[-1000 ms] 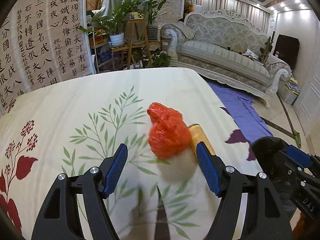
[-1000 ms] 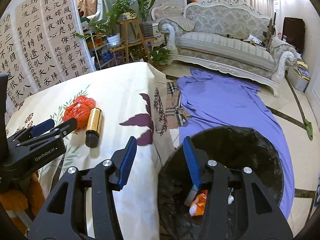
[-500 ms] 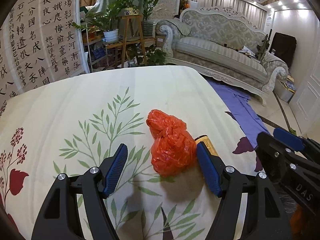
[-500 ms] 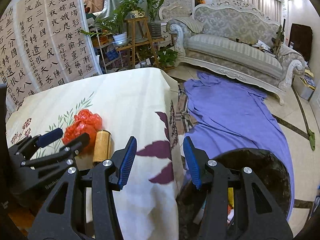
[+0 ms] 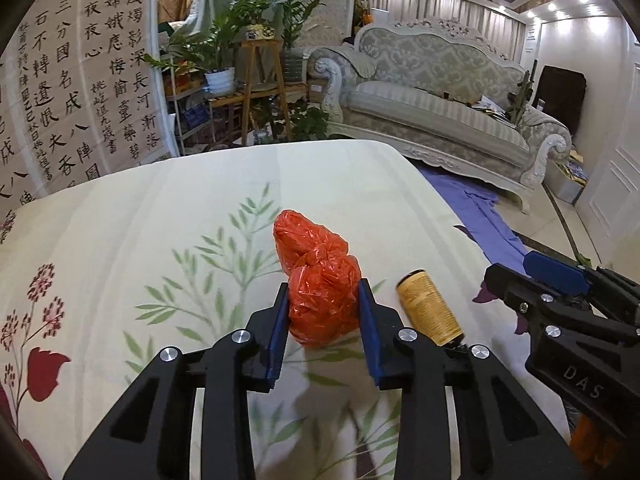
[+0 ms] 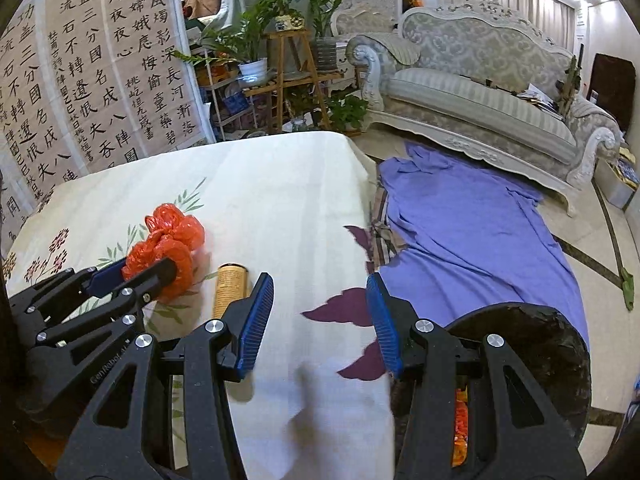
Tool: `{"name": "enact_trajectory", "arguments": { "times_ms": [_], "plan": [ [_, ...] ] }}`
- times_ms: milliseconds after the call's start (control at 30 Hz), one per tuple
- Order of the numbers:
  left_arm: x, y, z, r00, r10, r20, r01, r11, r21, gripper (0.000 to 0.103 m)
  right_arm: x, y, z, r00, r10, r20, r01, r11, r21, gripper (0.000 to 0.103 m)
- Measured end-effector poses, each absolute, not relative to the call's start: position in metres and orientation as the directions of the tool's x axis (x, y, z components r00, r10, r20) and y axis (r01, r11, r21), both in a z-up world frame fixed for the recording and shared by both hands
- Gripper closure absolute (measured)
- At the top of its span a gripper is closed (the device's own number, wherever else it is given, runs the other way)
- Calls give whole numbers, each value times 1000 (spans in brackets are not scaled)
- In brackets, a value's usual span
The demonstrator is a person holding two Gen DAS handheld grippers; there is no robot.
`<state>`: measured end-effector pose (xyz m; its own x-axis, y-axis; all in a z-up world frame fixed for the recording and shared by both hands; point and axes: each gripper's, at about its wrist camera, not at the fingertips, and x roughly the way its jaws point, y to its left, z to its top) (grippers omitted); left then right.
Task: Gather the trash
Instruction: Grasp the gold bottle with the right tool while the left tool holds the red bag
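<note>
A crumpled orange plastic bag [image 5: 320,280] lies on the floral tablecloth [image 5: 160,220]. My left gripper [image 5: 322,316] is shut on the orange bag, its blue pads pressing both sides; it shows the same way in the right wrist view [image 6: 138,270], with the bag [image 6: 168,240]. A gold cylindrical bottle [image 5: 430,308] lies just right of the bag, also in the right wrist view [image 6: 230,286]. My right gripper [image 6: 320,316] is open and empty above the table's right edge, right of the bottle; it appears in the left wrist view [image 5: 560,280].
A black trash bin [image 6: 540,344] with some trash inside stands on the floor below the table's right edge. A purple cloth [image 6: 460,232] lies on the floor. A sofa [image 5: 440,100], plant stands [image 5: 256,80] and a calligraphy screen [image 5: 60,80] are behind.
My left gripper moved forward and closed on the orange bag. My right gripper swung left from above the bin to over the table edge, still open.
</note>
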<state>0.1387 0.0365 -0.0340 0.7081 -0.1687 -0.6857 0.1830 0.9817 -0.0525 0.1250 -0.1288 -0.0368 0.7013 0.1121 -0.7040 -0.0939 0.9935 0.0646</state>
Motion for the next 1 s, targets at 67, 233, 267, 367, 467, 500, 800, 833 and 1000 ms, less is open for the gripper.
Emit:
{"name": "enact_trajectory", "arguments": {
  "times_ms": [67,233,267,367,467,500,800,833,1000],
  "plan": [
    [137,44,-33,711,-154,-686,170,984,-45,70,124,-123,-37,699,121,-705,-108,992,64,56],
    [127,73,-34,706,-97,-701,112,993,-25,70,123,-102,-40,685,149,-713,-154,986,59,56],
    [125,79,-35,704,-86,-705,98,995,-24,70,123,-98,-41,682,156,-715,-164,985,59,56],
    [116,99,-38,695,-59,-716,52,998,-31,70,126,-87,-47,664,164,-729,-185,981,53,56],
    [106,115,-38,692,-40,-721,21,999,-35,70,128,-78,-55,645,160,-747,-199,979,39,62],
    [103,119,-38,691,-34,-722,13,999,-34,70,129,-76,-57,639,159,-753,-202,979,35,66],
    [89,133,-39,696,-11,-718,-14,999,-29,70,121,-68,-63,616,148,-774,-215,977,15,80],
    [87,133,-39,697,-14,-717,-14,999,-33,70,118,-67,-63,617,145,-773,-216,976,11,80],
    [76,131,-37,700,-26,-714,-4,999,-40,70,99,-67,-63,619,140,-773,-223,975,-2,80]
  ]
}}
